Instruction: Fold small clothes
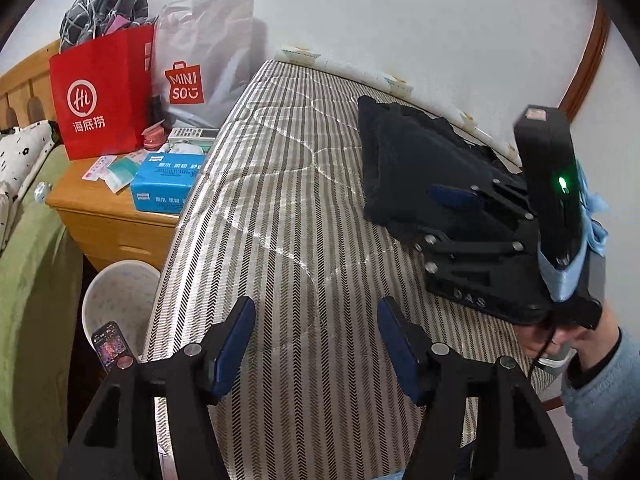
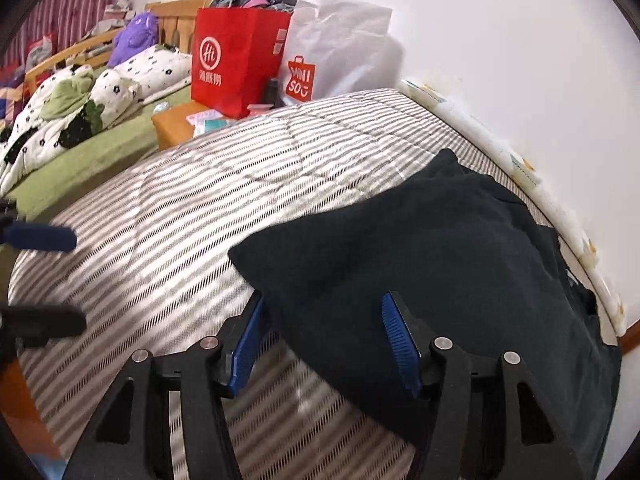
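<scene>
A black garment (image 1: 404, 164) lies folded on the striped mattress (image 1: 280, 216) near the wall side; it fills the right of the right wrist view (image 2: 440, 248). My left gripper (image 1: 316, 344) is open and empty above bare mattress near its front edge. My right gripper (image 2: 324, 344) is open, hovering right over the garment's near edge, with the cloth lying between and under its fingers. The right gripper also shows in the left wrist view (image 1: 460, 200), over the garment. The left gripper's fingertips (image 2: 44, 238) show at the left edge of the right wrist view.
A wooden nightstand (image 1: 100, 208) left of the mattress holds a red paper bag (image 1: 102, 92), a white Miniso bag (image 1: 200, 60) and a blue tissue pack (image 1: 166, 184). A white bin (image 1: 120, 296) stands below it. A green-covered bed (image 2: 88, 148) lies further left. White wall runs along the right.
</scene>
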`<state>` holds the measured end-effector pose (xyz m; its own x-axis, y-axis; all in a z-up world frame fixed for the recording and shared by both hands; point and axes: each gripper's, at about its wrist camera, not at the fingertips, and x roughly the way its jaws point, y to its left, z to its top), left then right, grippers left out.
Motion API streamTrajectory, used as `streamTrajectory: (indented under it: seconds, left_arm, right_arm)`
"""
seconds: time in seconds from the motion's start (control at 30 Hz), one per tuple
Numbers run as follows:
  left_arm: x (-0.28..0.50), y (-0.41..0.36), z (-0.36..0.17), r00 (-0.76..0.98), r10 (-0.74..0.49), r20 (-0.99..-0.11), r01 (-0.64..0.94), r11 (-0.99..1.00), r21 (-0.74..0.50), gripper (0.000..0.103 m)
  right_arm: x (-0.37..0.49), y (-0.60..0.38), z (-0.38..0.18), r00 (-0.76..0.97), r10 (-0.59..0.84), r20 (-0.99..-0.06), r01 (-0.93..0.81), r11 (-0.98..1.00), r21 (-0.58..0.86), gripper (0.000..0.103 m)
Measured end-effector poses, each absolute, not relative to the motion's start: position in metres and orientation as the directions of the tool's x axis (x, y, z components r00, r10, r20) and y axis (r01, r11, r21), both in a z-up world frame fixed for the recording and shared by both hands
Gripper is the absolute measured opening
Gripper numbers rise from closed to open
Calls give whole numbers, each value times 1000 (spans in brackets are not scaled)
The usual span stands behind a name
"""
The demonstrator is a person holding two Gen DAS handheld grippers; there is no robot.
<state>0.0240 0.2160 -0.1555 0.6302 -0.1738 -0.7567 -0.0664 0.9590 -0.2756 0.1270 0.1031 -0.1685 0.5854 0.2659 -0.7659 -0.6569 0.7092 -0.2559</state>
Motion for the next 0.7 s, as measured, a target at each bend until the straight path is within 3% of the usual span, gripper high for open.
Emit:
streamTrajectory:
  seconds: [0.07,0.1,0.13,0.2,0.43,0.53,0.7]
  left_arm:
    - [26,214,-157,624,-177,-761,-71,957,-280,61]
    - [28,213,-158,620,-176,-765,-73,957,-279,61]
    - [29,210,-158,618,-174,-767,-72,958,-276,61]
    - [32,204,-158,613,-169,-772,-69,962,-266,61]
    - [52,170,-152,591,-167,-789,-33,972,-231,61]
    - [64,145,-148,587,-182,-789,5,975,-221,61]
    - [86,99,-139,593,-234,-771,90,970,-225,61]
  right_arm:
    - [133,106,-170,597,272,-755,-647,719,-252,45]
    - [137,106,-170,611,270,-744,-634,730,-256,30]
    - [141,104,-167,616,281,-736,-628,739,-243,24]
    - [149,100,-162,596,319,-737,-629,755,-183,19]
    - [145,18,-84,722,424,-546,-512,859,-10,15]
    - [141,-47,-50,790,405,-460,-417,905,82,15]
    - [135,-163,-35,861,324,-393,-258,942,213,15]
